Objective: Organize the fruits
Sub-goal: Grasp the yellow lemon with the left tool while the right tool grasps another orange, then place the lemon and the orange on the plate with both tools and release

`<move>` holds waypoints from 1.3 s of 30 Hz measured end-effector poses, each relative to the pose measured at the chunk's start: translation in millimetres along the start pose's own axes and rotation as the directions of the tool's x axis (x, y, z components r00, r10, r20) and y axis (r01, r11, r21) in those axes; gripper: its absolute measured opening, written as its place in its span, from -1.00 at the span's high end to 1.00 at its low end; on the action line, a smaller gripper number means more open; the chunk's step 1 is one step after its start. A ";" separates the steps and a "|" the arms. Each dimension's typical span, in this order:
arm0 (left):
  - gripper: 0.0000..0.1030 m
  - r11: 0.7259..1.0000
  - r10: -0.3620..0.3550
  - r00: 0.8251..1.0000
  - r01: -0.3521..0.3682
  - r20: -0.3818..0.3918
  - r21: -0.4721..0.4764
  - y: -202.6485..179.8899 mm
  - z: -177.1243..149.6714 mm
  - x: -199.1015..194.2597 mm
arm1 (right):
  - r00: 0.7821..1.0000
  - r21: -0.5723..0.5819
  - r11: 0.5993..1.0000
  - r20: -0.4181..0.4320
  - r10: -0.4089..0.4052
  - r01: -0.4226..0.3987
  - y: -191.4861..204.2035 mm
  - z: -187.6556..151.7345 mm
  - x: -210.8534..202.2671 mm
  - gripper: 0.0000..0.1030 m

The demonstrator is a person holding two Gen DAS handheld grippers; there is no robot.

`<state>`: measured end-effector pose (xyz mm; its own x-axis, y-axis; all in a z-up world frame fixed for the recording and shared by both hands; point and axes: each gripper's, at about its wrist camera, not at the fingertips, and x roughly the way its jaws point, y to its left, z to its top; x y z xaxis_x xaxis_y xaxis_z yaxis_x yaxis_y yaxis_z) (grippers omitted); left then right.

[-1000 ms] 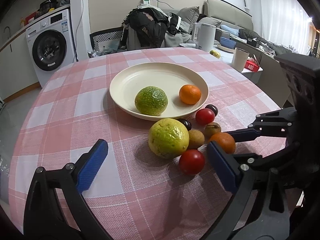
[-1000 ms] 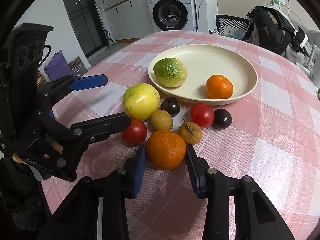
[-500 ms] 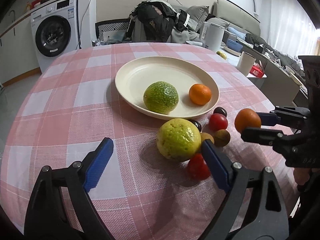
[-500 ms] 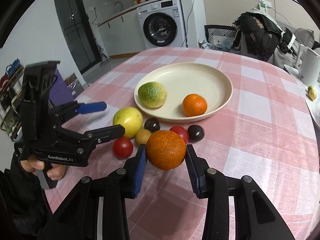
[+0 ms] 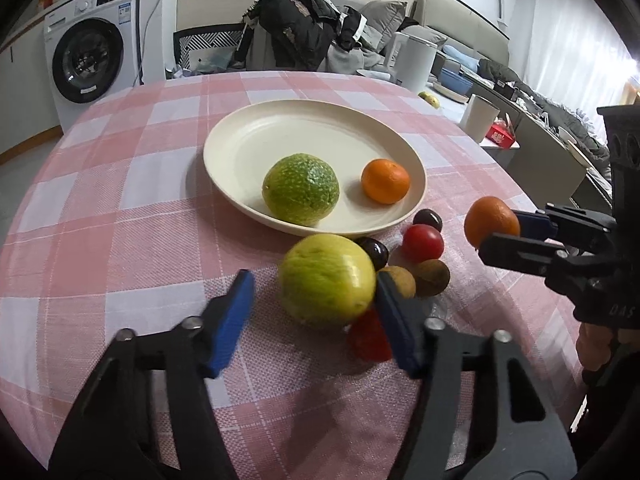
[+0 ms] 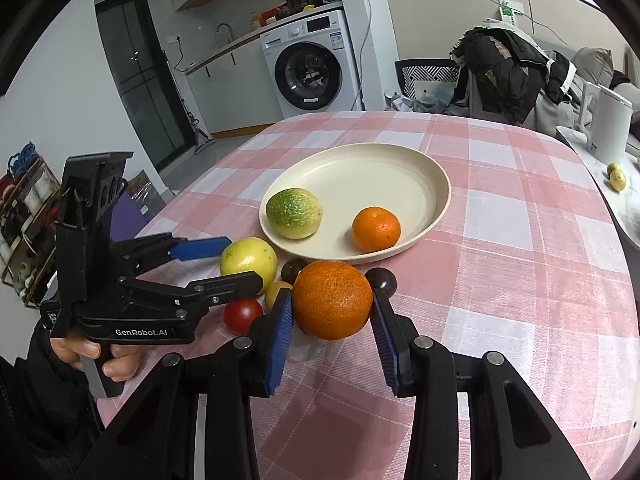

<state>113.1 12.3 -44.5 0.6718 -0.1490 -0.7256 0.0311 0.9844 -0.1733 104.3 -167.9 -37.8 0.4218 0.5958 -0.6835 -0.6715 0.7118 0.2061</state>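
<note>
My left gripper (image 5: 313, 280) is closing around a large yellow-green citrus (image 5: 326, 278) on the pink checked table. Its right pad (image 5: 394, 320) is at the fruit's side, while the left pad (image 5: 230, 320) still stands apart from it. My right gripper (image 6: 332, 300) is shut on a big orange (image 6: 332, 300) and holds it above the cloth. The cream plate (image 5: 208, 160) behind holds a green citrus (image 5: 301, 189) and a small orange (image 5: 385, 181). Between the plate and the grippers lie a red tomato (image 5: 423, 243), a dark plum (image 5: 428, 219) and a brown fruit (image 5: 432, 277).
A second tomato (image 5: 366, 338) is half hidden behind my left gripper's right finger. A chair piled with dark clothes (image 5: 296, 28) stands past the far table edge, a washing machine (image 5: 92, 60) to its left. A low side table with a white cup (image 5: 478, 122) sits at the right.
The left gripper's jaws have narrowed around the yellow-green citrus and moved closer to it. The right gripper has lifted the big orange off the table.
</note>
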 end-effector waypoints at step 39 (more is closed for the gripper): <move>0.11 0.998 0.054 0.984 -0.050 0.172 -0.030 27.5 38.7 -42.4 | 0.991 0.036 0.995 0.096 -0.093 0.090 -17.8 33.6 -7.4 0.23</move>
<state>114.1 49.3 7.2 0.7897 -0.0769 -0.6086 -0.0245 0.9874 -0.1565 133.6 -172.5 -12.9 0.5390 0.5596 -0.6295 -0.6085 0.7755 0.1682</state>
